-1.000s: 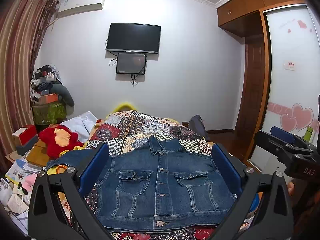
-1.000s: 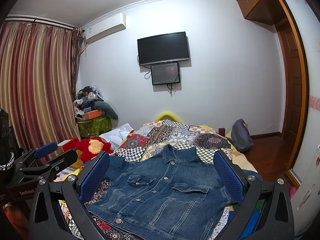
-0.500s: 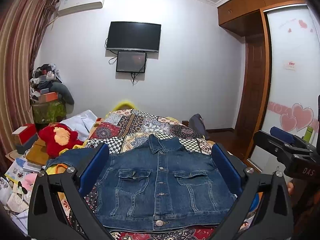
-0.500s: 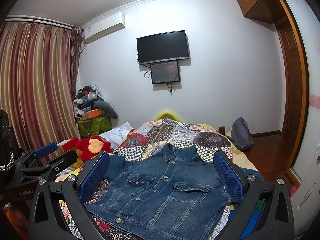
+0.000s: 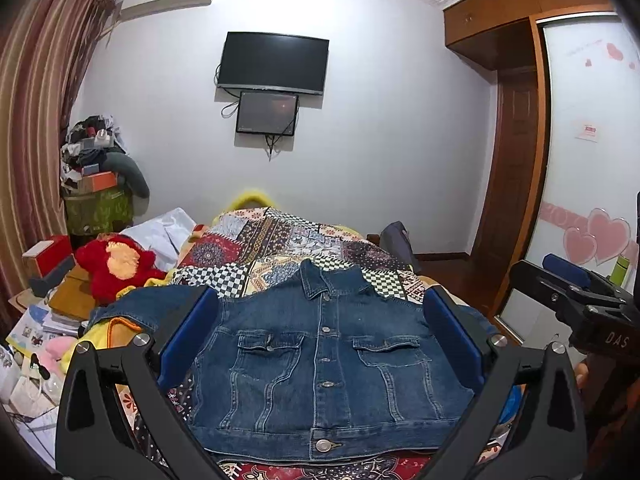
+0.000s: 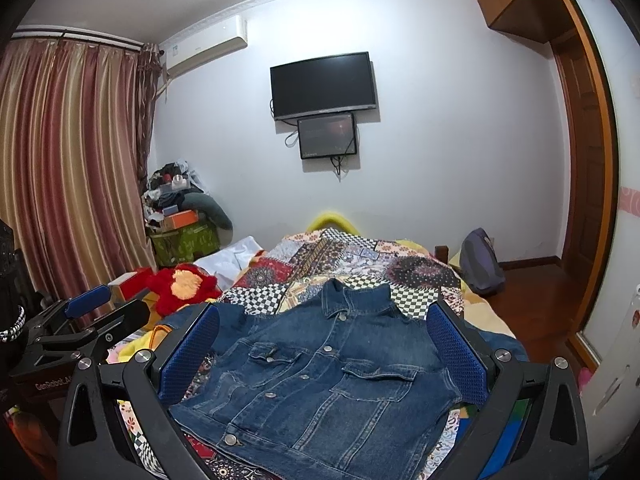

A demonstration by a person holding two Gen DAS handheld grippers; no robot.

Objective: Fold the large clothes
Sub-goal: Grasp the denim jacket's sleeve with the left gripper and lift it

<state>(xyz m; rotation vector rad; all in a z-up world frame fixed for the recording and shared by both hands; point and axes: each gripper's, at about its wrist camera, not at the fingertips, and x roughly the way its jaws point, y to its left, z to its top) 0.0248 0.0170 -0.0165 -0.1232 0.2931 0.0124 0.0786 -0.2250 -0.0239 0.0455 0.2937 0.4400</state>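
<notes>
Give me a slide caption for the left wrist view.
Open left tool hovering over a buttoned denim jacket spread flat on a patchwork bedspread.

Item: denim jacket, dark blue, buttoned shut
Pose: front up, flat, collar toward 12 o'clock, hem at 6
Sleeve: spread toward 9 o'clock

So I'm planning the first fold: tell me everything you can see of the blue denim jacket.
The blue denim jacket lies flat, front up, on the patchwork bedspread, collar towards the far wall. It is buttoned with metal buttons and has two flapped chest pockets and a waistband at the near edge. One sleeve spreads out towards the red plush toy. Both the left gripper and the right gripper are open, neither holding it.
</notes>
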